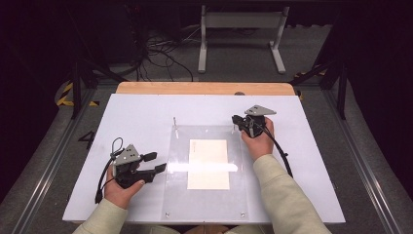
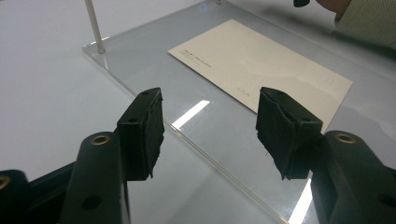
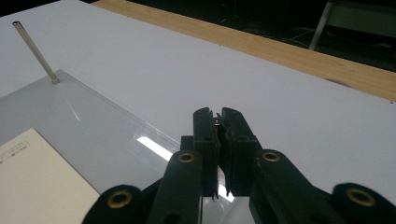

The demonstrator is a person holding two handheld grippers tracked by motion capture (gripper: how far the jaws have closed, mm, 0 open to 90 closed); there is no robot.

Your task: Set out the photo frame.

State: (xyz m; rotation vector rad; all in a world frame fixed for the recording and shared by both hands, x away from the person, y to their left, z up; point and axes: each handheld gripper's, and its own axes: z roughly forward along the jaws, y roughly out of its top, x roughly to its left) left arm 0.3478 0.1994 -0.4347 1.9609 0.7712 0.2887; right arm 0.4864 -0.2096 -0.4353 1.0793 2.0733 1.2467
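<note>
On white board [image 1: 136, 117], clear plate [image 1: 178, 195] with cream card [image 1: 208, 163] in the middle. Left gripper [image 1: 157, 162] at plate's left edge, jaws half apart and empty. Right gripper [image 1: 236, 119] at far right corner. In right gripper view, jaws pressed together on thin pin [image 3: 217, 120].

Grey stand [image 1: 241, 20] and tangled cables [image 1: 158, 48] on floor [image 1: 234, 73]; wooden table edge [image 1: 204, 88]

Faint lines of small print were seen on the cream card [image 2: 261, 65] lying on the clear acrylic sheet [image 2: 140, 51], near the card's corner closest to the upright metal pin [image 2: 93, 25]. The print was too small and blurred to be read.
</note>
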